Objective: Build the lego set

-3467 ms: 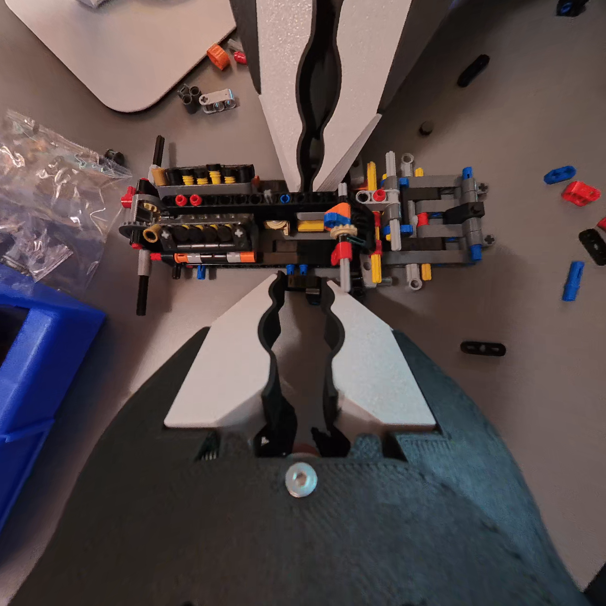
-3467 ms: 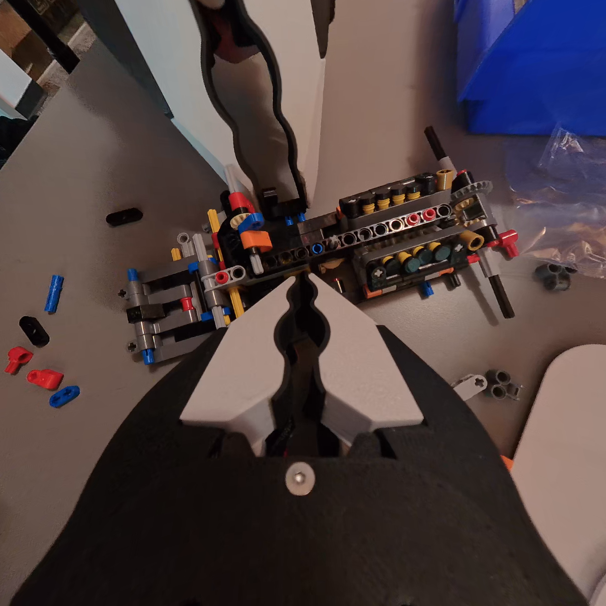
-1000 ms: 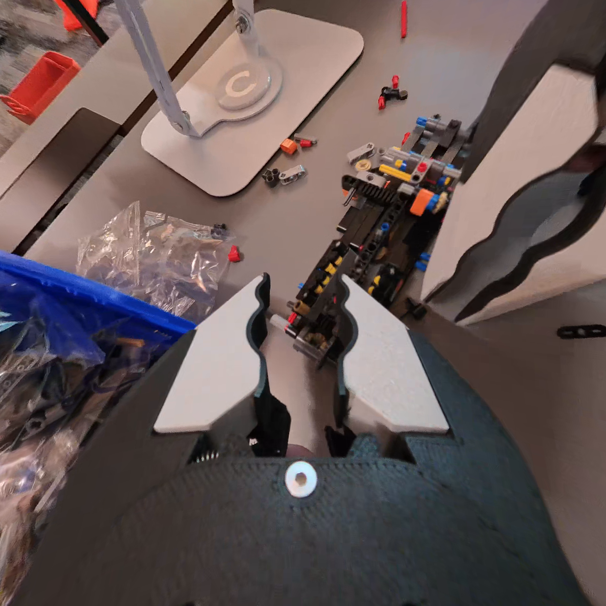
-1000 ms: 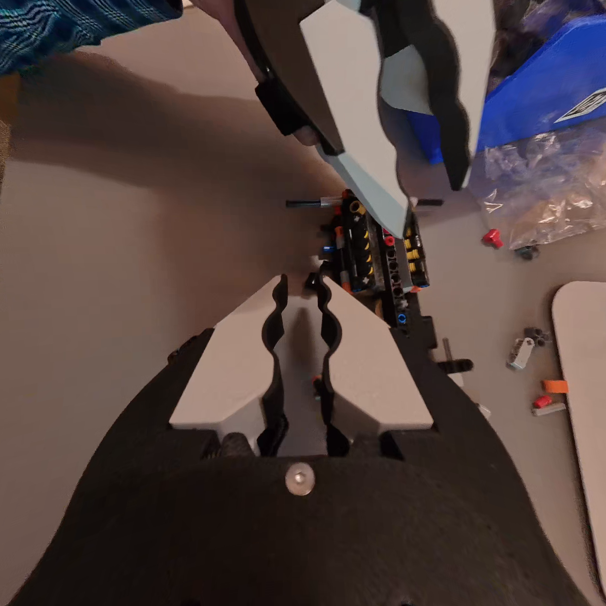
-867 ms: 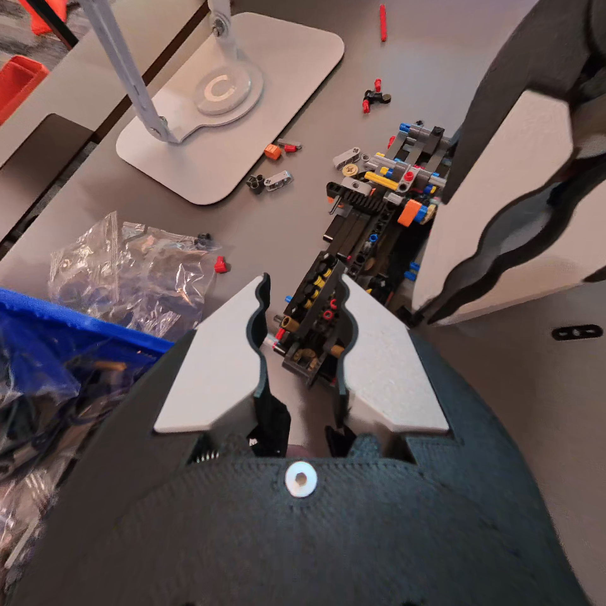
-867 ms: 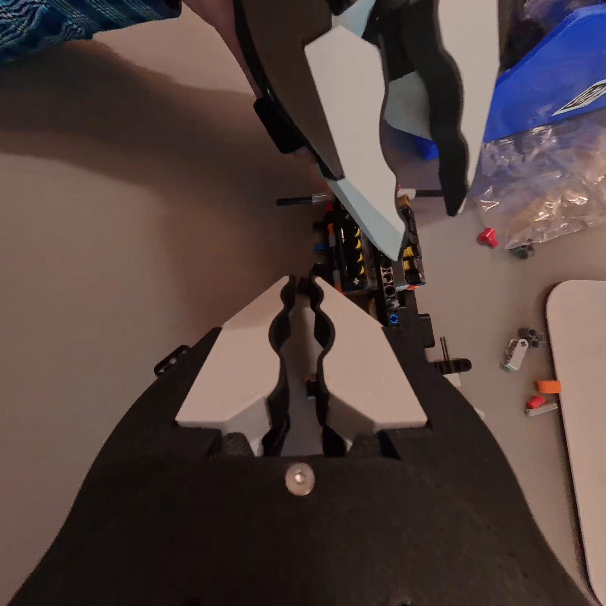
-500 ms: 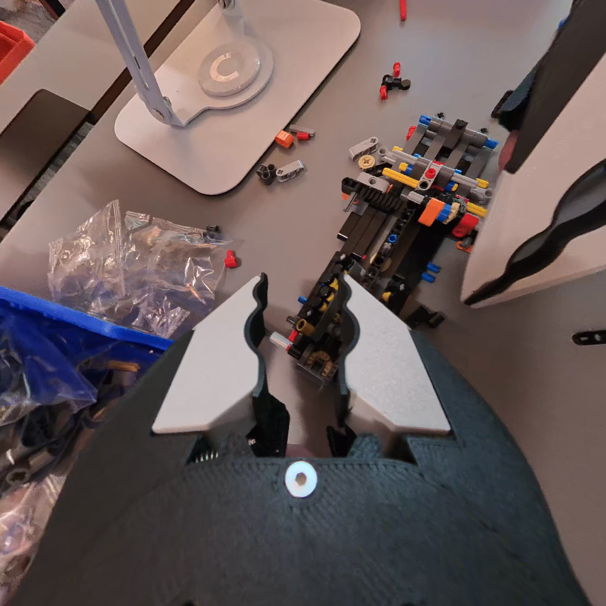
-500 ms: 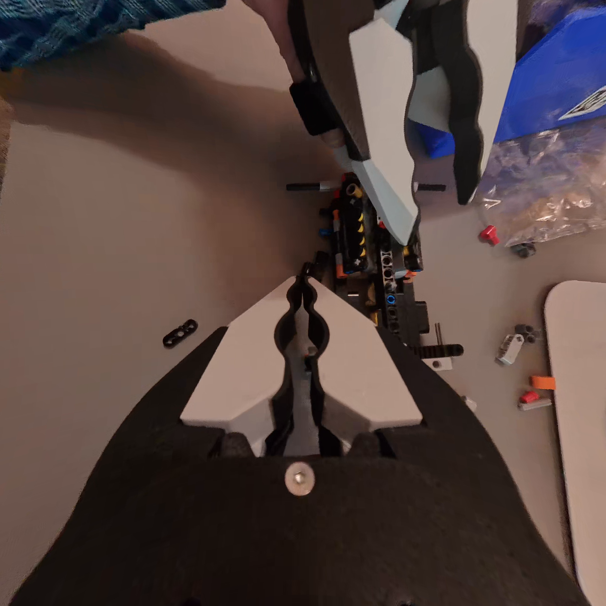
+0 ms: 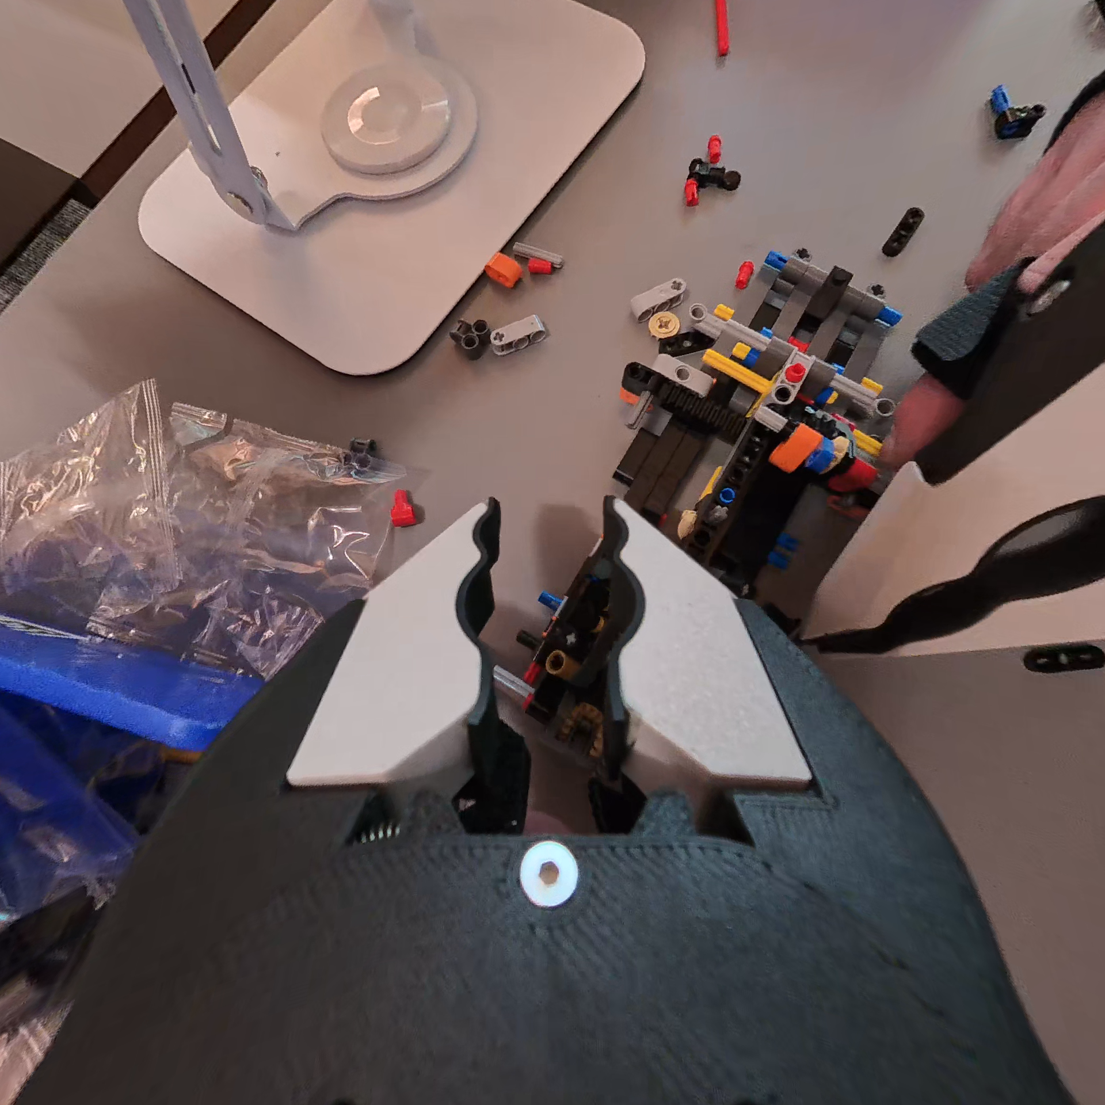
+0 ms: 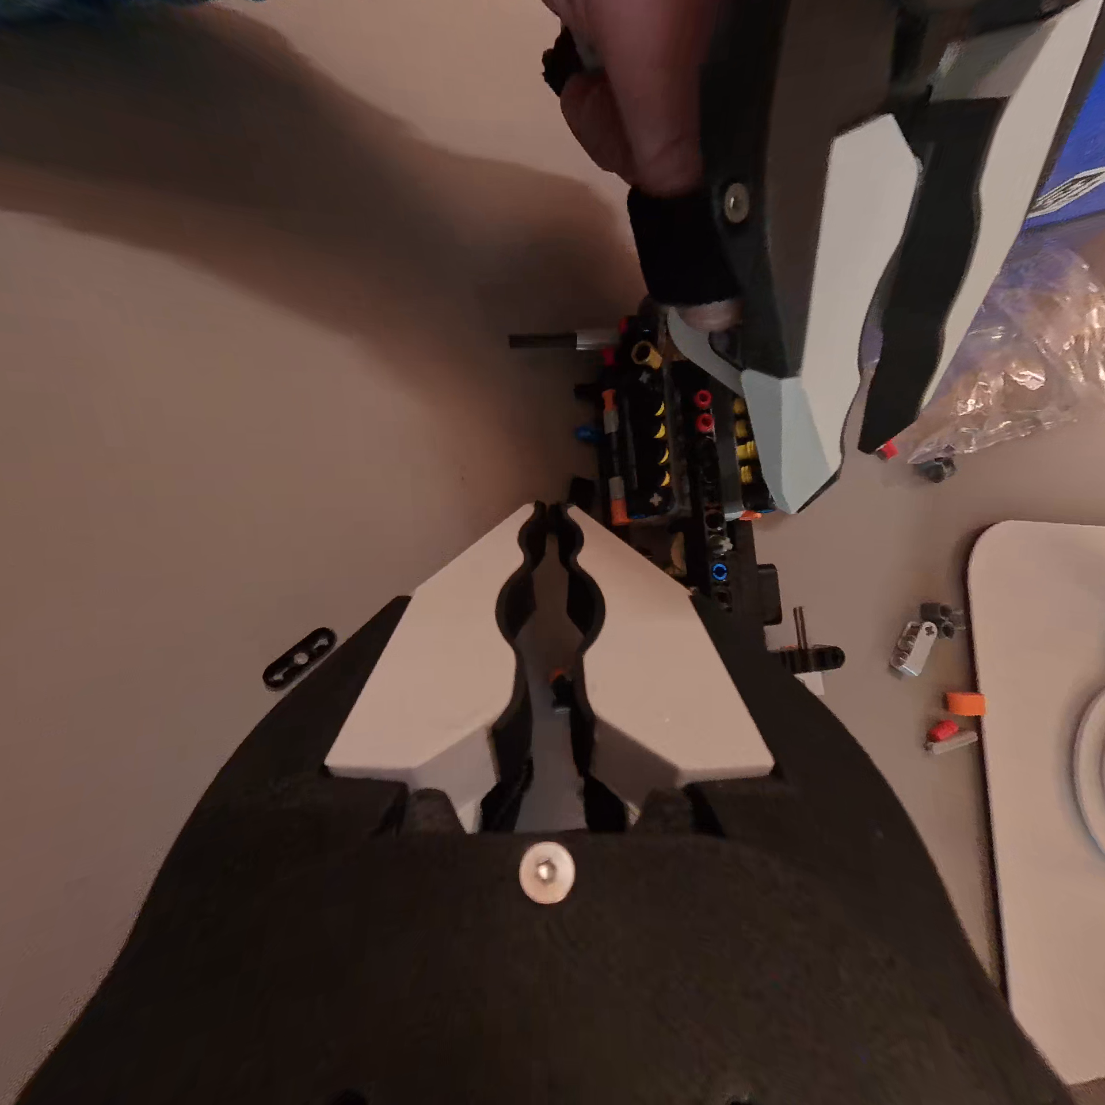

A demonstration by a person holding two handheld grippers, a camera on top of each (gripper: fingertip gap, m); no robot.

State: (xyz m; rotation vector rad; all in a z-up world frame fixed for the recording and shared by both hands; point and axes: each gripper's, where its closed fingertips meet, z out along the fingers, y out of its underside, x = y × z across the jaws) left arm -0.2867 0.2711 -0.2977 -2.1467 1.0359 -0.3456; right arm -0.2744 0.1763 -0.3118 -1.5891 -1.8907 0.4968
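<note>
The long lego chassis (image 9: 735,454) lies flat on the grey table, black with yellow, red, blue and orange parts. My left gripper (image 9: 549,514) is open, and its fingers straddle the chassis's engine end (image 9: 568,652) without clamping it. In the right wrist view the left gripper (image 10: 837,472) hangs over that same end of the chassis (image 10: 669,454). My right gripper (image 10: 548,508) is shut, with its tips at the chassis's left side. A small black piece (image 10: 579,487) sits right by the tips; I cannot tell if it is pinched. The right gripper (image 9: 804,640) also shows in the left wrist view.
A white stand base (image 9: 359,239) is at the back left. Clear plastic bags (image 9: 179,538) and a blue bin (image 9: 119,687) are on the left. Loose pieces lie about: an orange one (image 9: 502,269), a grey connector (image 9: 517,332), a red pin (image 9: 402,514) and a black beam (image 10: 299,658). Spacing between my two grippers at the tips: around 10 cm. The red pin (image 9: 402,514) lies some 5 cm from my left tips, 15 cm from my right tips.
My right gripper has closed from open, beside the chassis. My left gripper has slid forward, so the engine end sits deeper between its fingers. Since 3.5 s ago, both grippers have left the chassis's middle.
</note>
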